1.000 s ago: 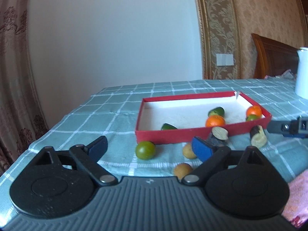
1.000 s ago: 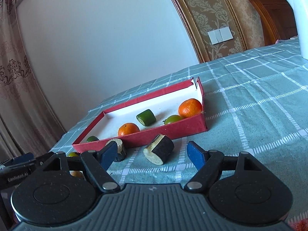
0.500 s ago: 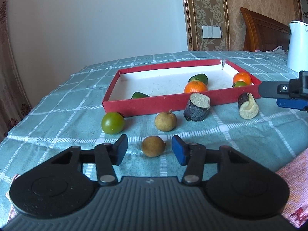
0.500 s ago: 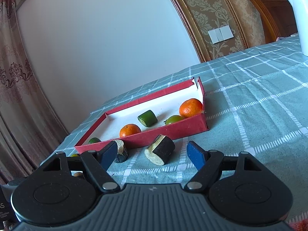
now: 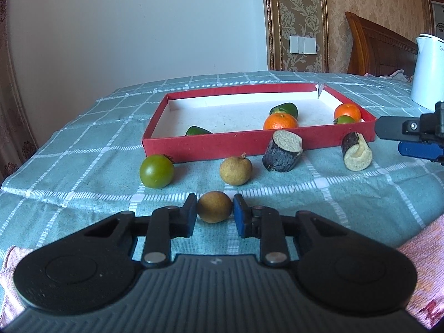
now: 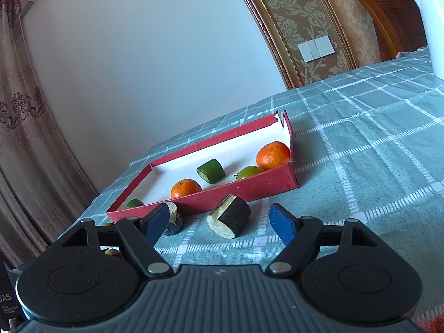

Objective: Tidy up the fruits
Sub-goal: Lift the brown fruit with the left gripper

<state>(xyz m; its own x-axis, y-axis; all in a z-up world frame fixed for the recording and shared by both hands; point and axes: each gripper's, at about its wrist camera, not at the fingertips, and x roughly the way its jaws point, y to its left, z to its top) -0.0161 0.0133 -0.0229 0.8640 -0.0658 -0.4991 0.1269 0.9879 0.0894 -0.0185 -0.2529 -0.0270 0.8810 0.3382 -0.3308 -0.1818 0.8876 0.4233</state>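
Now that the jaws have just been closing:
Left wrist: left tool (image 5: pixel 215 212) is clamped on brown fruit (image 5: pixel 214 206), low on counter (image 5: pixel 83 166), short of red tray (image 5: pixel 258 140); lift judged next.
Right wrist: right tool (image 6: pixel 219 219) is held wide, empty.

Left tongs (image 5: pixel 215 213) clamped on brown longan (image 5: pixel 215 206), red tray (image 5: pixel 222 141) beyond

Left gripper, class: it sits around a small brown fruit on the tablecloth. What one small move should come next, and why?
Probably a short lift straight up. The left gripper has just closed on the near brown fruit, which still rests on the tablecloth. The red tray has a raised wall, and another brown fruit lies in between, so the held fruit needs height first.
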